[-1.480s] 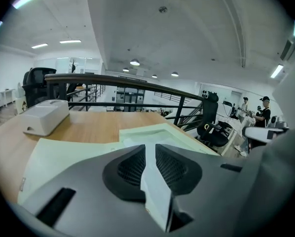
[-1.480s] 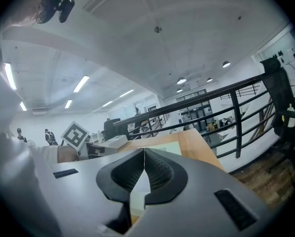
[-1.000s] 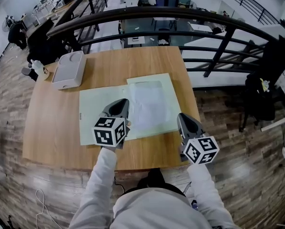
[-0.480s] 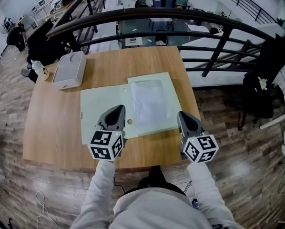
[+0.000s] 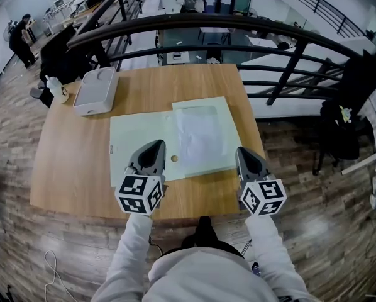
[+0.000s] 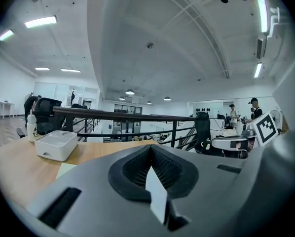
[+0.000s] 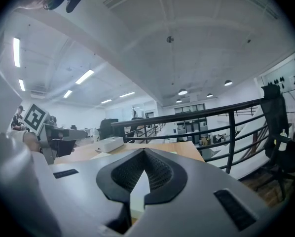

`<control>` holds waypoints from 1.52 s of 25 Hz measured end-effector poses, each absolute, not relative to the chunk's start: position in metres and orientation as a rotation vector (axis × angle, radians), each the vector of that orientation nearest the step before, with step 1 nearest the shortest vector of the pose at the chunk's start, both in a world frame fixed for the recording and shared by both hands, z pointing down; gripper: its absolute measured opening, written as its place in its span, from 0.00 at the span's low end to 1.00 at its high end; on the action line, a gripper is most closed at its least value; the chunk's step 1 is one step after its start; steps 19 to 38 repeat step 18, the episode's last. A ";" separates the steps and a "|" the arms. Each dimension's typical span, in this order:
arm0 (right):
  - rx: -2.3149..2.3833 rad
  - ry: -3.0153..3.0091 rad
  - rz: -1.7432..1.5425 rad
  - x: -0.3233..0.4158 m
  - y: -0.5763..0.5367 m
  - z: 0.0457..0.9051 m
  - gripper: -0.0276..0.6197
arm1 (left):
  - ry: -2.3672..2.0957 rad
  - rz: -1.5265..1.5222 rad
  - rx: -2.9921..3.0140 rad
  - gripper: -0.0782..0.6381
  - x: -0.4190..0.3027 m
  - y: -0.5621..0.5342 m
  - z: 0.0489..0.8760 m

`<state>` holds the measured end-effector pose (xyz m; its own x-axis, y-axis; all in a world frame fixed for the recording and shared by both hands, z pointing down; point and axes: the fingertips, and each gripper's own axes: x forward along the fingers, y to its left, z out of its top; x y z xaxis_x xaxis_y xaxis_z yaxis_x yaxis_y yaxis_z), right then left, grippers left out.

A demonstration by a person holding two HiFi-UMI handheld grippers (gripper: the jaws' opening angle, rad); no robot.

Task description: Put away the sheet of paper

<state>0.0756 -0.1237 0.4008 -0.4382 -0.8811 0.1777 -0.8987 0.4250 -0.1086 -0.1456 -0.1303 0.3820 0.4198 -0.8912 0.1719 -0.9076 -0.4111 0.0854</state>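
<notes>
The white sheet of paper (image 5: pixel 199 134) lies flat on the right leaf of an open pale green folder (image 5: pixel 138 137) on the wooden table (image 5: pixel 68 168). A small round brown spot (image 5: pixel 174 158) shows near the folder's centre fold. My left gripper (image 5: pixel 158 143) hovers over the folder's left leaf near its front edge, shut, with nothing held; its jaws meet at the tip (image 6: pixel 150 147). My right gripper (image 5: pixel 240 150) stays just right of the folder's front right corner. Its jaws also meet at the tip (image 7: pixel 144 150), empty.
A white box (image 5: pixel 95 90) stands at the table's far left, with a small bottle (image 5: pixel 56 88) beside it. A dark curved railing (image 5: pixel 238 24) runs behind the table's far edge. The table's front edge is close under both grippers.
My left gripper has drawn back from the folder's middle toward the front edge, uncovering the small brown spot. The sheet, the folder and the right gripper stay as they were.
</notes>
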 end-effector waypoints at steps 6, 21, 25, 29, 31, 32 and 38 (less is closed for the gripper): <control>1.619 -2.552 0.271 0.074 -0.121 0.404 0.08 | -1.602 0.129 2.498 0.13 -0.149 -0.127 0.385; 1.642 -2.562 0.278 0.086 -0.128 0.403 0.08 | -1.601 0.153 2.485 0.13 -0.138 -0.131 0.391; 1.642 -2.562 0.278 0.086 -0.128 0.403 0.08 | -1.601 0.153 2.485 0.13 -0.138 -0.131 0.391; 1.642 -2.562 0.278 0.086 -0.128 0.403 0.08 | -1.601 0.153 2.485 0.13 -0.138 -0.131 0.391; 1.642 -2.562 0.278 0.086 -0.128 0.403 0.08 | -1.601 0.153 2.485 0.13 -0.138 -0.131 0.391; 1.642 -2.562 0.278 0.086 -0.128 0.403 0.08 | -1.601 0.153 2.485 0.13 -0.138 -0.131 0.391; 1.642 -2.562 0.278 0.086 -0.128 0.403 0.08 | -1.601 0.153 2.485 0.13 -0.138 -0.131 0.391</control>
